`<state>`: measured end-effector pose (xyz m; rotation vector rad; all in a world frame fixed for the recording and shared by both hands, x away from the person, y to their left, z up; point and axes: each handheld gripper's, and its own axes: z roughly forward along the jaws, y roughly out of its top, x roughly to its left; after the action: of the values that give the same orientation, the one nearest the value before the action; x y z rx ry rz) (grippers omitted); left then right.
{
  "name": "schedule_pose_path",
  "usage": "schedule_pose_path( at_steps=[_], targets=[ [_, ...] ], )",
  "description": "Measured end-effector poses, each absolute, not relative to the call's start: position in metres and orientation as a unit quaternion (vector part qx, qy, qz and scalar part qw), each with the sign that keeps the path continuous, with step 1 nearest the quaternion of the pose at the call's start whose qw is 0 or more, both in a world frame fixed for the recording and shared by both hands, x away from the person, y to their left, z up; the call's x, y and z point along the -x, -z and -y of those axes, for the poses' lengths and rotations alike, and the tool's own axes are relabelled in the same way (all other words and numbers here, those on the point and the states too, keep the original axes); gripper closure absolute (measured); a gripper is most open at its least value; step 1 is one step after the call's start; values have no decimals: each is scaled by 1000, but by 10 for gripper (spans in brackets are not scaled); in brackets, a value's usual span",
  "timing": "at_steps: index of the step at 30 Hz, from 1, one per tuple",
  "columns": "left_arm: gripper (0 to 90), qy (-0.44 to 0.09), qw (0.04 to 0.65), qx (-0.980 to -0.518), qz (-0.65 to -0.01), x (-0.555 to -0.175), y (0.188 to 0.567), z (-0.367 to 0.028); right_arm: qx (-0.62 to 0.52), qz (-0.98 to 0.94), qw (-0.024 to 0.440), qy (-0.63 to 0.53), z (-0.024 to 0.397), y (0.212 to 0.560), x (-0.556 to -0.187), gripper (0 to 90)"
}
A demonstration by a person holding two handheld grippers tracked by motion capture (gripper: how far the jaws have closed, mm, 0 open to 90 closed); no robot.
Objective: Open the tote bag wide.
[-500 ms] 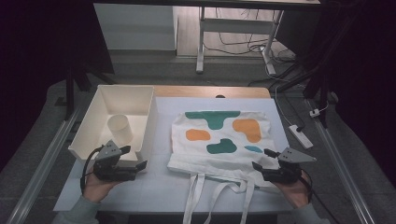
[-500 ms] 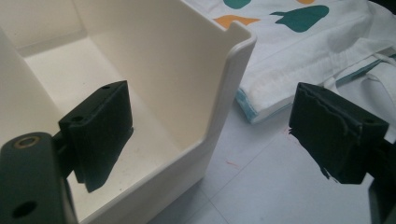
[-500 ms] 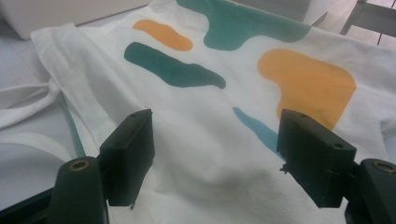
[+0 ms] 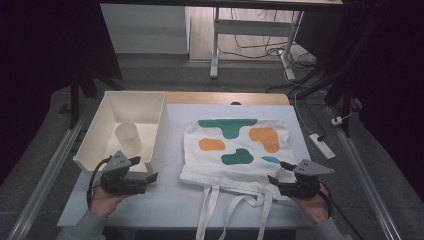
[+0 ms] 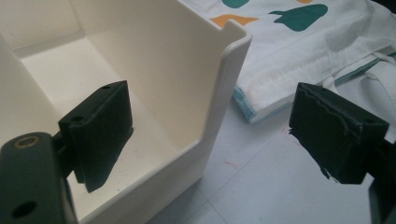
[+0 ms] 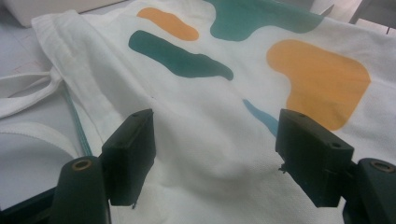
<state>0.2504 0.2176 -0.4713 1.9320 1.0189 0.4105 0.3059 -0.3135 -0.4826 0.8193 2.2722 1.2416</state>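
Observation:
A white cloth tote bag with green and orange patches lies flat on the white table cover, its straps trailing toward the near edge. My right gripper hovers open over the bag's near right corner. In the right gripper view, its jaws stand wide apart above the bag cloth without pinching it. My left gripper is open at the near right corner of a white bin. In the left gripper view, the jaws straddle the bin's corner wall without pressing it.
A pale cup-like cylinder stands inside the bin. A power strip lies off the table's right edge by a metal rail. A desk frame and cables stand beyond the far edge. The bag's hem lies just right of the bin.

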Motion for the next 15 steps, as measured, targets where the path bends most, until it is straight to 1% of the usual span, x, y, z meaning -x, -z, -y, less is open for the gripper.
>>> schedule_pose_path(
  at_steps=[15],
  targets=[
    [139,-175,449,-774,-410,-246,467,-218,-292,-821,213,-442,311,484,-307,298]
  ],
)
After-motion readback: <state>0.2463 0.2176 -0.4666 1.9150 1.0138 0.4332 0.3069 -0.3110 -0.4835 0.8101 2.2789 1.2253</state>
